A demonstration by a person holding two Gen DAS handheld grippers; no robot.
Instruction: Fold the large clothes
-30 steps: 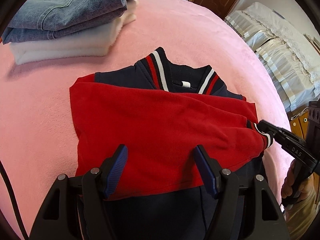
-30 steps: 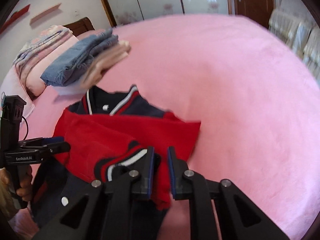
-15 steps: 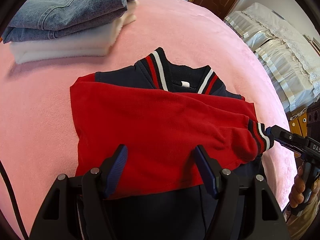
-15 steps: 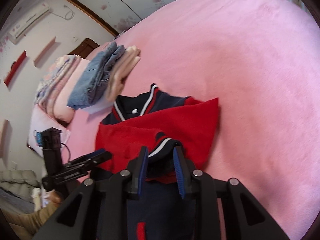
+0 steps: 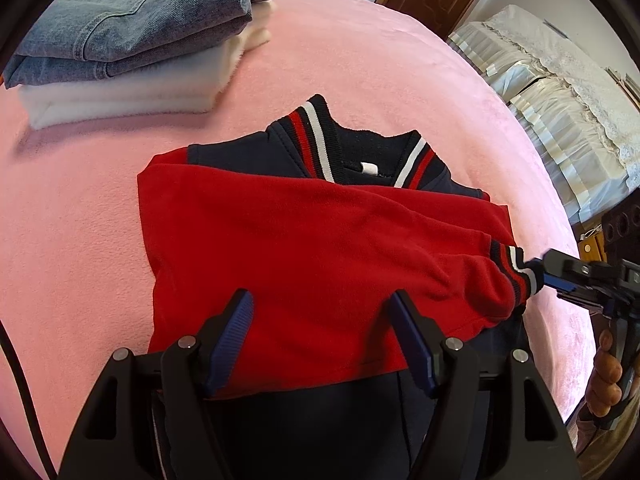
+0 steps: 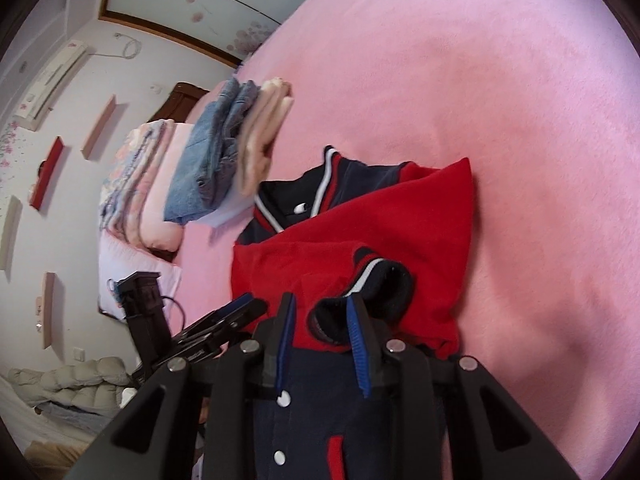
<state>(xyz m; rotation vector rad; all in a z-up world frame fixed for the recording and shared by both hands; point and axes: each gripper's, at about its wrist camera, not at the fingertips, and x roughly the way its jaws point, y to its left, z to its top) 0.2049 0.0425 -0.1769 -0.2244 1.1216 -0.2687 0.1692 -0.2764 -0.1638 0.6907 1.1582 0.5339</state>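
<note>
Working on the navy jacket (image 5: 248, 156), laid front-up on the pink bed cover (image 5: 80, 220) with the collar at the far end. Keeping it near the front edge, probably for easy reach with both tools.

Seeing 2 red sleeves (image 5: 280, 248) drawn across the chest, 1 over the other, apparently to narrow the garment into a block before folding the length.

Holding the left gripper (image 5: 320, 296) just above the crossed sleeves, jaws spread wide with nothing between them. Likely hovering there to pin the layers if they slip.

Keeping the right gripper (image 6: 320, 298) at the striped cuff (image 5: 516, 272) on the jacket's right edge. Having just been opening its jaws, with the cuff end loosely between them. Showing no pinch: round cuff mouth, 1 pad lying over it. Looks like letting the sleeve end go where it should lie.

Leaving the finished stack well apart at the far left: folded jeans (image 5: 132, 24) on top of a white garment (image 5: 120, 96), so as not to crowd the folding space.

Judging the sleeve step nearly done, with the lengthwise fold not yet made.
</note>
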